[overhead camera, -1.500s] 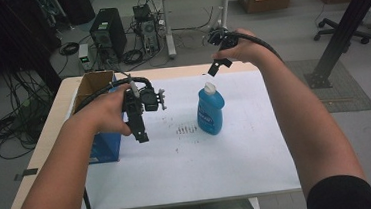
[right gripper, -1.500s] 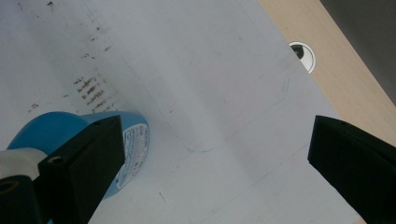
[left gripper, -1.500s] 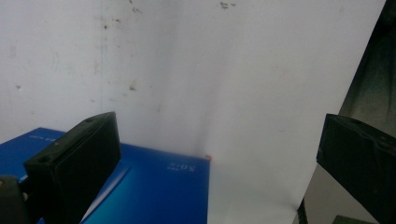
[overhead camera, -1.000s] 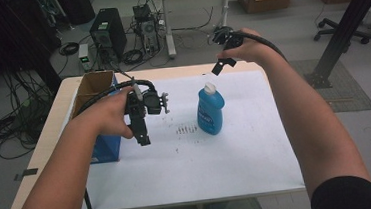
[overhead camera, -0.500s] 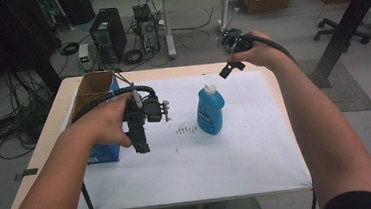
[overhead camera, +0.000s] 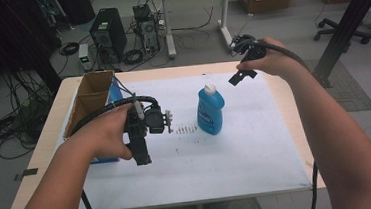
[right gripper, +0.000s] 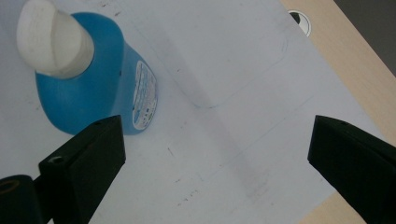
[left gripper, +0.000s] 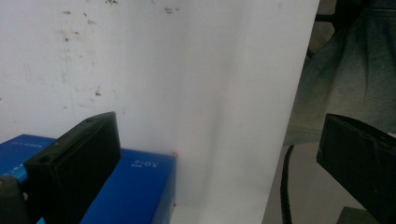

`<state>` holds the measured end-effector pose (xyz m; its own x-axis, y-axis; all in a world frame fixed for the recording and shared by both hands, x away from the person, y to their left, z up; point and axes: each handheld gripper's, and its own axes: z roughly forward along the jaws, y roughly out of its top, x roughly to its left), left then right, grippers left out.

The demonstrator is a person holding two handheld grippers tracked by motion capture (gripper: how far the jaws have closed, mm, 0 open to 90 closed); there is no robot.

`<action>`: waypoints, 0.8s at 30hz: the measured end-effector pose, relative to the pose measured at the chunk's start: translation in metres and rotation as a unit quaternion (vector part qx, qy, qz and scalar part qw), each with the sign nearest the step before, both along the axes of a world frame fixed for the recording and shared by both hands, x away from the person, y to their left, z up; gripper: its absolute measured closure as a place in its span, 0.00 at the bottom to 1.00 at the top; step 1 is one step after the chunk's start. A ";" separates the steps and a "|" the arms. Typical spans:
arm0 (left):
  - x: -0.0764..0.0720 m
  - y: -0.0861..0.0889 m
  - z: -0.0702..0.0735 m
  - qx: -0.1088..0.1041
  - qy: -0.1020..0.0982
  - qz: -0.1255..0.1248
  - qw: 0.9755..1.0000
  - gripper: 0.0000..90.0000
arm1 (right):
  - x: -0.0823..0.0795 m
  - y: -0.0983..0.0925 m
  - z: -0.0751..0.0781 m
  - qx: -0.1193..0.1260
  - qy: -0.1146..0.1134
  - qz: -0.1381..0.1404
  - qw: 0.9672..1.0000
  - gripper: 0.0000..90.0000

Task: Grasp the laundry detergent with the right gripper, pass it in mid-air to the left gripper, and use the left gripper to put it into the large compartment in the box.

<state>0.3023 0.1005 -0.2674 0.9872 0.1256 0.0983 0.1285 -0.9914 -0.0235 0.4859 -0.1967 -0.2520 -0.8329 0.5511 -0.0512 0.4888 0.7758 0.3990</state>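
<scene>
The bottle [overhead camera: 210, 109] stands alone mid-worktop [overhead camera: 237, 155]; you have open room to its right and near side. At far left, the cardboard box [overhead camera: 91, 94] blocks passage.

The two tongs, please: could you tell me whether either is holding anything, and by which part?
Nothing is held. Both the left tongs and the right tongs are open and empty; the blue bottle stands untouched on the table.

Blue box [left gripper: 135, 186] cut off by frame edge, print too blurred
</scene>
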 end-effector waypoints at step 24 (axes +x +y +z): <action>-0.004 0.003 -0.003 0.007 0.002 -0.003 1.000 0.00 | -0.039 -0.020 -0.028 0.000 0.003 0.020 1.000 0.05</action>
<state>0.2982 0.1038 -0.2702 0.9882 0.1189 0.0960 0.1230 -0.9917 -0.0370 0.4472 -0.2169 -0.2796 -0.8548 0.5169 -0.0461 0.4594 0.7951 0.3959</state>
